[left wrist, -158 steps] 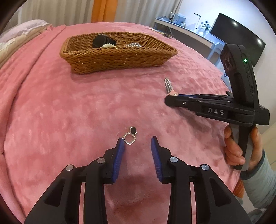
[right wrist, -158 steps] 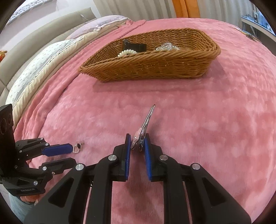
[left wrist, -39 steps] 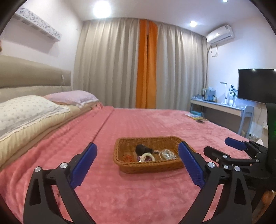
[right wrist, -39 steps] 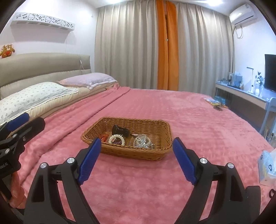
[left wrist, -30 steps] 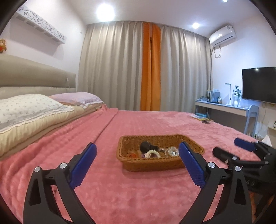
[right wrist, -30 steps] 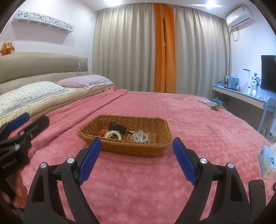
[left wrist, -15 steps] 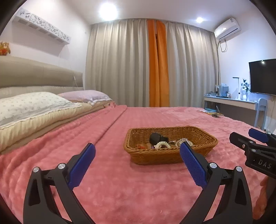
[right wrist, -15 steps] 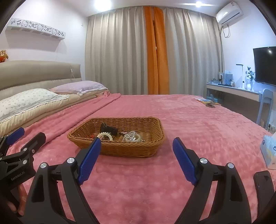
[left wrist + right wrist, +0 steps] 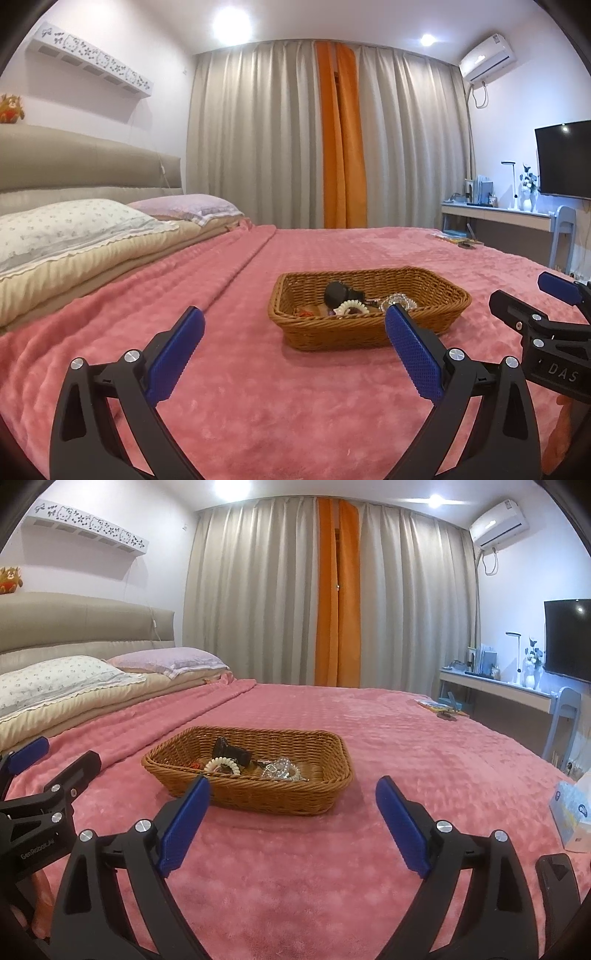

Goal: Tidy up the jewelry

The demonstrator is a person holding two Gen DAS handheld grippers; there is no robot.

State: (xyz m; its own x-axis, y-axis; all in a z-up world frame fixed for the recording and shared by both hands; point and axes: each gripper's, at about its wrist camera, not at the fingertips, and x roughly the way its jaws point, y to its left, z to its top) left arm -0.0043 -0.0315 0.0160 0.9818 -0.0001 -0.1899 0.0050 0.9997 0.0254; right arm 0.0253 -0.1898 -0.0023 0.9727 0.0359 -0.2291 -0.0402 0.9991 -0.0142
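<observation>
A brown wicker basket (image 9: 369, 334) (image 9: 258, 797) sits on the pink blanket. In it lie a black clip (image 9: 338, 291) (image 9: 231, 753), a white beaded ring (image 9: 351, 306) (image 9: 221, 765) and a clear crystal piece (image 9: 400, 299) (image 9: 279, 770). My left gripper (image 9: 294, 314) is open and empty, held back from the basket's near side. My right gripper (image 9: 293, 783) is wide and empty, its jaws opening, also short of the basket. Each shows in the other's view: the right gripper (image 9: 524, 291) at the right edge, the left gripper (image 9: 66, 753) at the left edge.
The pink blanket (image 9: 369, 867) covers a wide bed. Pillows (image 9: 74, 229) and a padded headboard lie at the left. A tissue box (image 9: 570, 812) stands at the bed's right edge. Small items (image 9: 443, 709) lie at the far right edge, before a desk (image 9: 498, 218) and TV.
Five seconds ago the right gripper held a hair clip and an earring lay before the left one; now both are empty. Over the last second both views swung slightly, the basket drifting sideways.
</observation>
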